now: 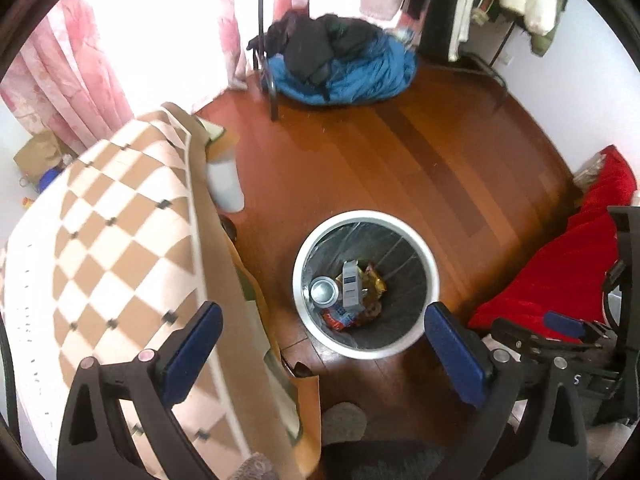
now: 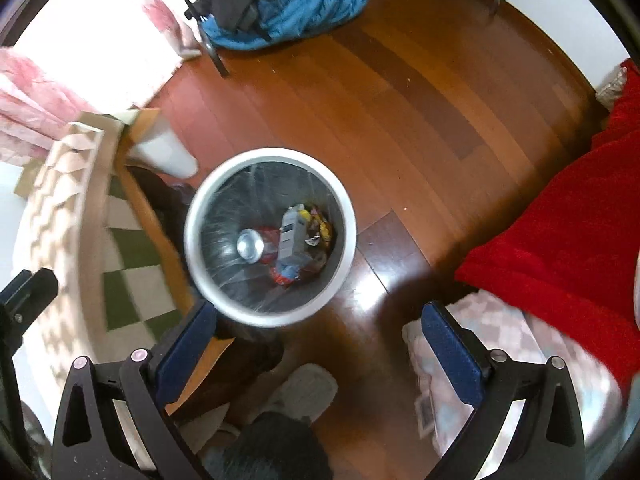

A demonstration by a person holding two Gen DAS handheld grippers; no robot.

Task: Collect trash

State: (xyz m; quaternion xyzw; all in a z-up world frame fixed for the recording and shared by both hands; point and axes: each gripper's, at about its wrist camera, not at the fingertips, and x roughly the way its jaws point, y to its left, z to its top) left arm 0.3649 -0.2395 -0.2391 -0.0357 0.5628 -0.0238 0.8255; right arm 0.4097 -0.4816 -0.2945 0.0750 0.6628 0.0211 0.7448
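Observation:
A white round trash bin [image 1: 430, 268] with a dark liner stands on the wood floor; it also shows in the right wrist view [image 2: 348, 240]. Inside lie a silver can [image 1: 323, 291], a grey carton [image 1: 352, 288] and yellow and red wrappers [image 1: 374, 286]; the right wrist view shows the can [image 2: 250, 244] and carton [image 2: 291, 236] too. My left gripper [image 1: 324, 324] is open and empty, just above the bin's near side. My right gripper [image 2: 318, 320] is open and empty, above the bin's near right edge. The right gripper [image 1: 560, 330] shows at the right of the left wrist view.
A checkered blanket [image 1: 100, 240] covers a bed on the left. A red blanket [image 2: 560, 220] lies on the right. A blue and black clothes pile [image 1: 340, 68] sits at the far side by a rack leg. Pink curtains [image 1: 60, 64] hang at the back left. A slipper [image 2: 308, 392] is below.

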